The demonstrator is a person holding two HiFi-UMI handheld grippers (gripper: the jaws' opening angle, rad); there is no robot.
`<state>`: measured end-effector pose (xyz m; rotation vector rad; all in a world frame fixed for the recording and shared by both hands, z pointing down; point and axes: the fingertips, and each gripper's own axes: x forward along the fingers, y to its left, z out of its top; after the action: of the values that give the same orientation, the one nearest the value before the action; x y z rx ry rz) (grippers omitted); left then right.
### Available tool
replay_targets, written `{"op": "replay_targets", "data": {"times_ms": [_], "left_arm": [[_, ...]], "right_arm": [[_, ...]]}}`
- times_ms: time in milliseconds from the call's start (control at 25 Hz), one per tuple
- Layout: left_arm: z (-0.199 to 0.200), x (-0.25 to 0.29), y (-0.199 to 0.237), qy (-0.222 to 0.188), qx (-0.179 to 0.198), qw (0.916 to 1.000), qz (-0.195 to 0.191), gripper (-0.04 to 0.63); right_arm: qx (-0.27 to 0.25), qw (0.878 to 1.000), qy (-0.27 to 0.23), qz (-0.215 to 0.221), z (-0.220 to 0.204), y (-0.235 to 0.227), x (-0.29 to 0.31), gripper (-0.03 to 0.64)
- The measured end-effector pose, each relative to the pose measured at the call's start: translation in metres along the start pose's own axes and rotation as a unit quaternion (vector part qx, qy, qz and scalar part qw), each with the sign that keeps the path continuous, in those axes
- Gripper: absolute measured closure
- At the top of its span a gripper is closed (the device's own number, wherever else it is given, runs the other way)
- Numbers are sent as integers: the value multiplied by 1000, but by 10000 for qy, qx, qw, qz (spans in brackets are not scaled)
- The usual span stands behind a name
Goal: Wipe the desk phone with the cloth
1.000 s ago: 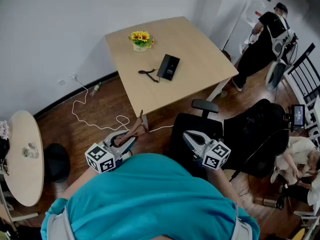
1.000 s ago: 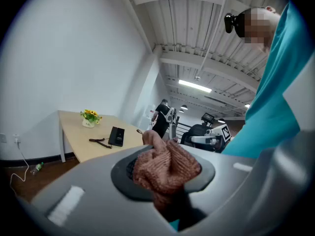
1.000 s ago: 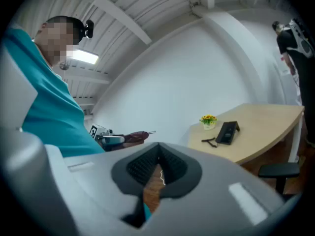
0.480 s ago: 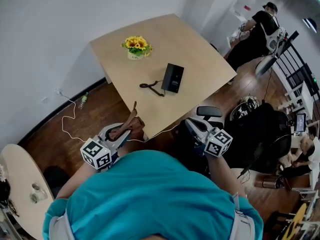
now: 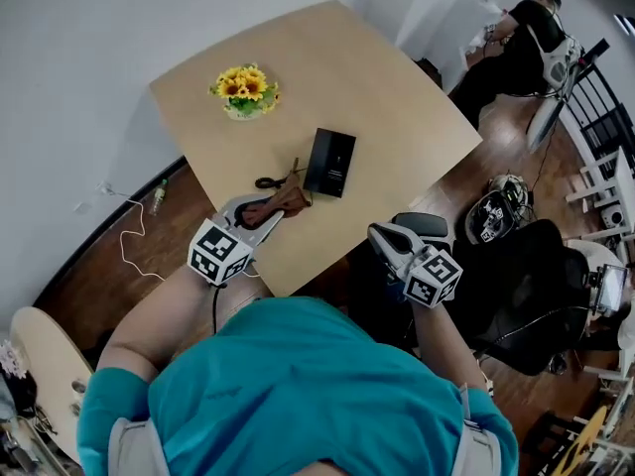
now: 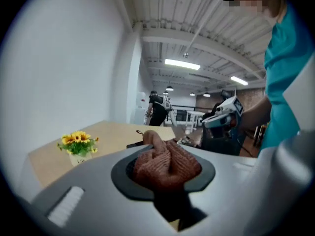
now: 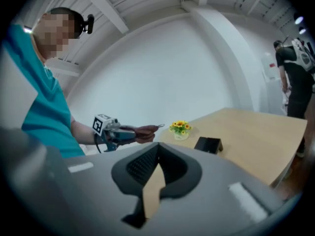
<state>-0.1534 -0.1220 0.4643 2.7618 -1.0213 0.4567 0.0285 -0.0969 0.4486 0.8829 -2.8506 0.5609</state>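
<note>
The black desk phone (image 5: 329, 162) lies on the light wooden table (image 5: 397, 97), its handset cord (image 5: 268, 181) curled at its left. My left gripper (image 5: 270, 214) is shut on a brown knitted cloth (image 5: 288, 201), held over the table's near edge just left of the phone. In the left gripper view the cloth (image 6: 165, 161) bulges between the jaws. My right gripper (image 5: 389, 238) hangs off the table's near corner, shut and with nothing in it. The right gripper view shows the phone (image 7: 207, 144), the left gripper (image 7: 123, 132) and the cloth (image 7: 145, 131).
A pot of yellow flowers (image 5: 243, 89) stands at the table's far left. A black office chair (image 5: 506, 276) with an armrest (image 5: 422, 224) is beside my right gripper. A person (image 5: 516, 28) stands at the back right. A white cable (image 5: 129, 236) lies on the wood floor.
The left gripper has carried the cloth forward from over the floor to above the table's near edge, close to the phone. The right gripper has stayed near the chair.
</note>
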Motion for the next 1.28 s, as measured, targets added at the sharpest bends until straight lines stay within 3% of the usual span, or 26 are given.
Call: {"op": "replay_targets", "data": {"times_ms": [80,200,360,480,720,880,960,1160,1280], "left_arm": [[7,48,16,376,541,9978,54,483],[14,106,34,798,1154,9899,-182,483],[15,173,61,1142,1654,9780,-556,483],[6,214,70,1388,2164,9638,-705,483],[-23,280,81,2045,3177,9243,-542,483],[-57,310,97,2620,3802,8868,-214,485],[-63,312,89,2671,3877,8821,-139,485],[-109,284,43,3216,3996,8567,-542,485],[-151,254,7,3443,4220,8336,-921,485]], "right_arm": [[-104,9998,155,25,-2,-34,7,615],[-70,9995,287,-66,-7,-67,24,615],[92,9982,411,-424,-10,-83,39,615],[235,9960,452,-736,-11,-81,39,615],[595,9925,422,-982,-21,-88,13,615],[669,9948,325,-698,-25,-113,8,615],[690,9962,330,-412,-27,-122,9,615],[542,9977,362,198,-23,-136,22,615],[503,9974,310,400,-17,-138,32,615]]}}
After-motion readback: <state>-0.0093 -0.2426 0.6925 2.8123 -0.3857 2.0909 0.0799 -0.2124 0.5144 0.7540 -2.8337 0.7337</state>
